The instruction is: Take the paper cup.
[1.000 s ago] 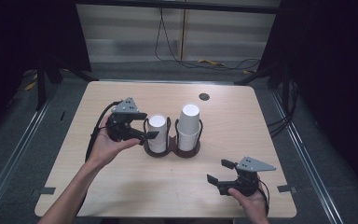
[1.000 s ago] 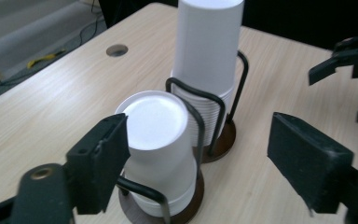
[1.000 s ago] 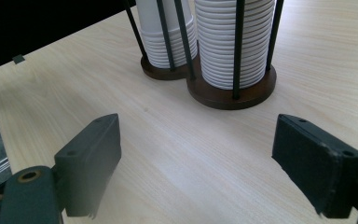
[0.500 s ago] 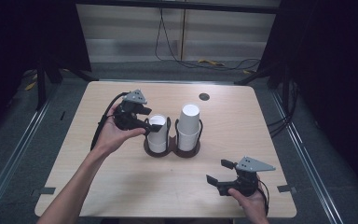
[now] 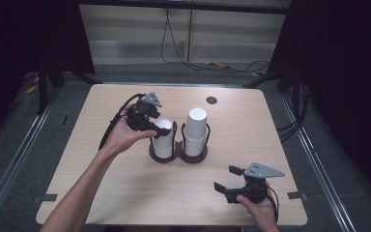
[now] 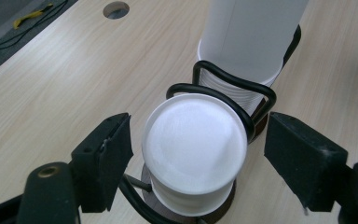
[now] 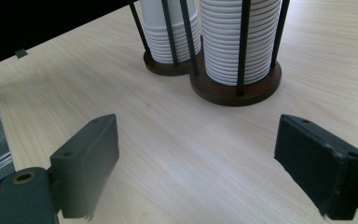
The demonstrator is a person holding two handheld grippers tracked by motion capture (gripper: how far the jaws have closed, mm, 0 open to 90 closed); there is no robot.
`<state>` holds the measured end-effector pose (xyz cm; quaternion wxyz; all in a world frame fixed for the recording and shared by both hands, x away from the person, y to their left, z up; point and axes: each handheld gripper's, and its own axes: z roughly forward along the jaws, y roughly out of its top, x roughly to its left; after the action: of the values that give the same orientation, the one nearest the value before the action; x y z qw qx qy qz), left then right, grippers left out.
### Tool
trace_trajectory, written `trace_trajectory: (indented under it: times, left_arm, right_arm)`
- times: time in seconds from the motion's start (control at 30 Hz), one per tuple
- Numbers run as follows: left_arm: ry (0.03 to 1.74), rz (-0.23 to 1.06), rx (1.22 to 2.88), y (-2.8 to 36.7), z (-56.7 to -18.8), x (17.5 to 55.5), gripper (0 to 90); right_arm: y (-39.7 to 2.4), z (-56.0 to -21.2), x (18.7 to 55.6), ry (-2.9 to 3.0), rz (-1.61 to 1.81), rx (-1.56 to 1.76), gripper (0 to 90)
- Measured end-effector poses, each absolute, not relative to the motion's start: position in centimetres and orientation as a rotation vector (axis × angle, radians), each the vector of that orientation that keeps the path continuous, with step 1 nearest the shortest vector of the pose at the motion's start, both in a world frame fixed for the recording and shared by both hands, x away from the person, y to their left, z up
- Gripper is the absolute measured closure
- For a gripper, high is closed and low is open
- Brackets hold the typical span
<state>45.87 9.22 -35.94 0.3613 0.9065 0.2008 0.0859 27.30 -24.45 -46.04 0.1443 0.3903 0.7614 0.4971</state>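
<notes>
Nearest you, your right gripper (image 5: pixel 232 186) rests low at the bench's (image 5: pixel 101 193) near right corner, its fingers (image 7: pixel 91 161) spread wide with nothing but bare wood between them, well apart from the work. Farther in, your left gripper (image 5: pixel 155 129) hangs over the left cup stack (image 5: pixel 163 137), which stands in the left ring of the dark wire cup holder (image 5: pixel 178 154); its fingers (image 6: pixel 109 154) flank the top cup without touching it. You look to be lining up a grasp on that top cup: next, settle lower, close on its wall gently and lift straight up, clear of the wire loop. The taller right cup stack (image 5: pixel 195 128) stands just beside. No label or writing is readable anywhere.
</notes>
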Motion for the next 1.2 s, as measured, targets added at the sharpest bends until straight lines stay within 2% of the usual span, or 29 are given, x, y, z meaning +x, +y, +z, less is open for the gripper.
trace_trajectory:
  times: [0.6, 0.73, 1.2]
  left_arm:
    - [0.502, 0.140, 2.466, 7.8, -37.7, 47.1, 26.6]
    - [0.499, 0.120, 2.472, 7.8, -37.8, 47.3, 30.4]
    - [0.501, 0.146, 2.498, 7.8, -37.3, 47.3, 32.1]
  right_arm:
    - [-24.5, -46.1, 27.4, 2.202, 1.426, 1.133, 13.8]
    - [-24.5, -46.1, 27.4, 2.202, 1.424, 1.130, 13.8]
    - [-24.5, -46.1, 27.3, 2.202, 1.420, 1.139, 13.8]
